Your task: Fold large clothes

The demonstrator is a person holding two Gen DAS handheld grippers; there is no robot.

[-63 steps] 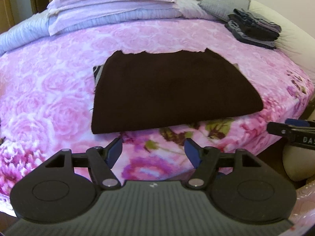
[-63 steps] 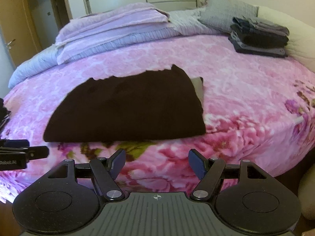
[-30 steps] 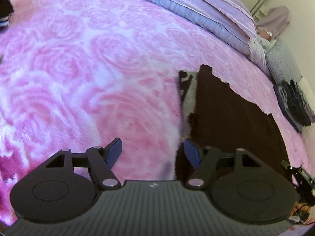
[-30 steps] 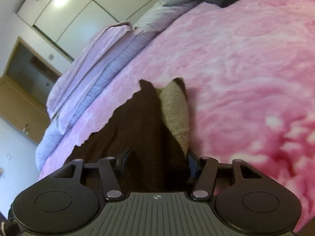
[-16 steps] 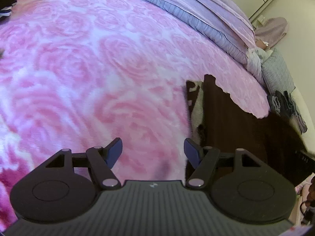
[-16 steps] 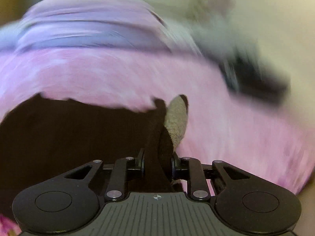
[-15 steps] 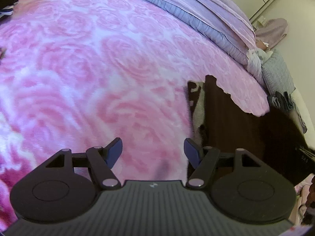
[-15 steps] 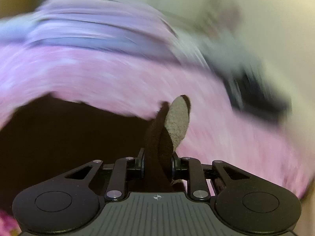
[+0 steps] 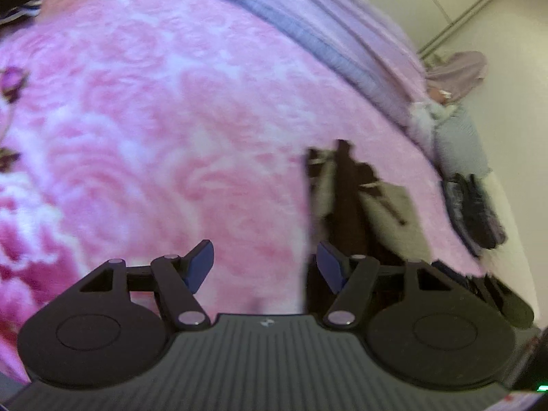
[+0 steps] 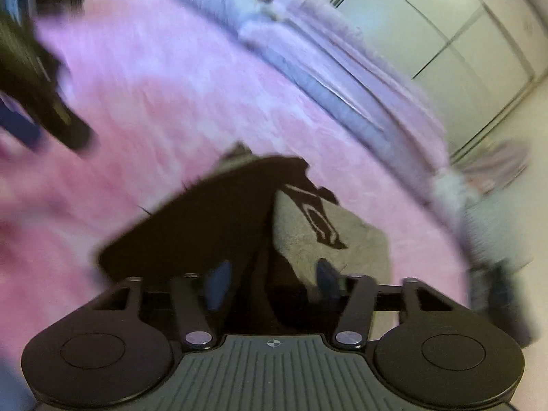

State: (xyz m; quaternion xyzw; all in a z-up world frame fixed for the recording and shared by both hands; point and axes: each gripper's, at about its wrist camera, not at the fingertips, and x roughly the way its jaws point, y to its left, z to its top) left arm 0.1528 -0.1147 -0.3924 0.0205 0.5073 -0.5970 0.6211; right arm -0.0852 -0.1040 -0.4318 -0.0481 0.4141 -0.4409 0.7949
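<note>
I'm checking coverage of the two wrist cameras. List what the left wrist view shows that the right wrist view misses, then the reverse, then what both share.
Only the left wrist view: the open left gripper over bare pink bedspread.

Only the right wrist view: the right gripper, its jaws just opened and apart over the dark garment, plus white wardrobe doors.

Both: the garment with its grey inner side turned up, and the folded lilac bedding.

Left and centre of left wrist frame: bare pink bedspread (image 9: 144,130), open passage. Folded blankets (image 9: 335,30) block upper edge; dark clothes stack (image 9: 476,212) blocks right.
</note>
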